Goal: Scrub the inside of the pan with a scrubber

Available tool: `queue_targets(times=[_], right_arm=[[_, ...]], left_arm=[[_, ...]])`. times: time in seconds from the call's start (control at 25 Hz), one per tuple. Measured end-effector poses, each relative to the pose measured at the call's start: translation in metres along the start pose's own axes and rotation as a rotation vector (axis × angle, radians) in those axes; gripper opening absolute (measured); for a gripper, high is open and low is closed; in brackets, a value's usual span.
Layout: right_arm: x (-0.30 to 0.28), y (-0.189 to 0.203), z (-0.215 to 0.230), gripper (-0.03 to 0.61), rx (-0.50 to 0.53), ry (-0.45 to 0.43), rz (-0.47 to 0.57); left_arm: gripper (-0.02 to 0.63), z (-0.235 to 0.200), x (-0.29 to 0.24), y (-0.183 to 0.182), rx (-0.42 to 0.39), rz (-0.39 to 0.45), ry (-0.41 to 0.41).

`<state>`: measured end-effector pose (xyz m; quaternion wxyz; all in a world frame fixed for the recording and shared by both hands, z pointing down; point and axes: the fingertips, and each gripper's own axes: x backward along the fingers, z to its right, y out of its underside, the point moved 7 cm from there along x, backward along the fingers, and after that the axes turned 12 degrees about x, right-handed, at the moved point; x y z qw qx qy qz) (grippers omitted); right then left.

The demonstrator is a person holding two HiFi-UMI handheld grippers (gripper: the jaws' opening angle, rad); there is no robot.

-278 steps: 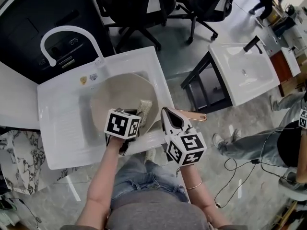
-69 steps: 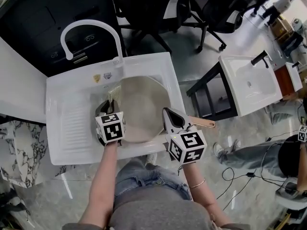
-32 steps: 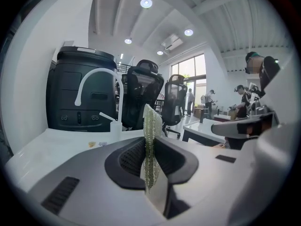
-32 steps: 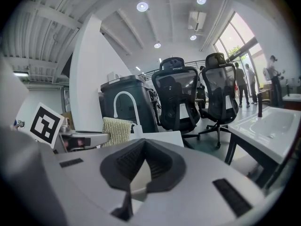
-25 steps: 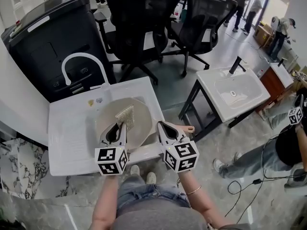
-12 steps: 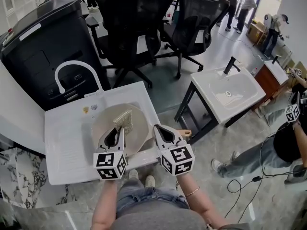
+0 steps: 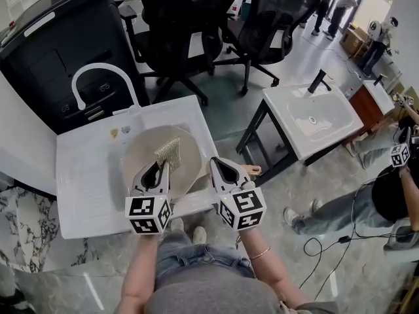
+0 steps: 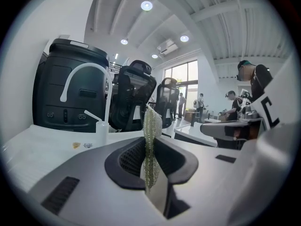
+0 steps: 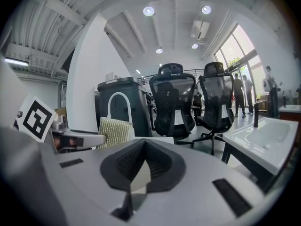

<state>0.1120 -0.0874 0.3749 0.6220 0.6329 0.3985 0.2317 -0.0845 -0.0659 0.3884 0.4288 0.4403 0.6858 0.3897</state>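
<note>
The pan point(image 7: 141, 157) lies in the basin of the sink point(image 7: 85, 178) at the left of the head view, its handle point(image 7: 253, 171) reaching out over the sink's right rim toward the centre of the frame; the scrubber point(image 7: 169, 152) is seen over the pan's middle, and whether it touches the pan cannot be told, though the level outlook of the left gripper view suggests it is held above it; the scrubber is pinched by its lower edge between the pressed-together jaws of the left gripper point(image 7: 160, 167), the rest standing free above them; the right gripper point(image 7: 217, 163) is held just over the handle, its jaws drawn together with nothing seen between them, so the handle is judged not to be gripped.

Trouble is likely from two sides; the scrubber, caught only by a narrow strip, may be pulled out or folded over once it is pressed hard on the pan; the pan, unheld, may slide or turn in the basin under the strokes, and the handle may be knocked against the rim.

The faucet point(image 7: 98, 74) arches over the basin's upper left and limits far strokes; the draining board at the far left is open; chairs point(image 7: 262, 18) and a second sink point(image 7: 311, 120) stand well apart at upper right.
</note>
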Motion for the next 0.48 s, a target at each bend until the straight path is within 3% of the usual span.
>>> queue_targets(times=[0.48], right_arm=[[0.0057, 0.005, 0.0057, 0.008, -0.004, 0.001, 0.012]], left_arm=[[0.071, 0.0048, 0.0014, 0.0042, 0.009, 0.007, -0.005]])
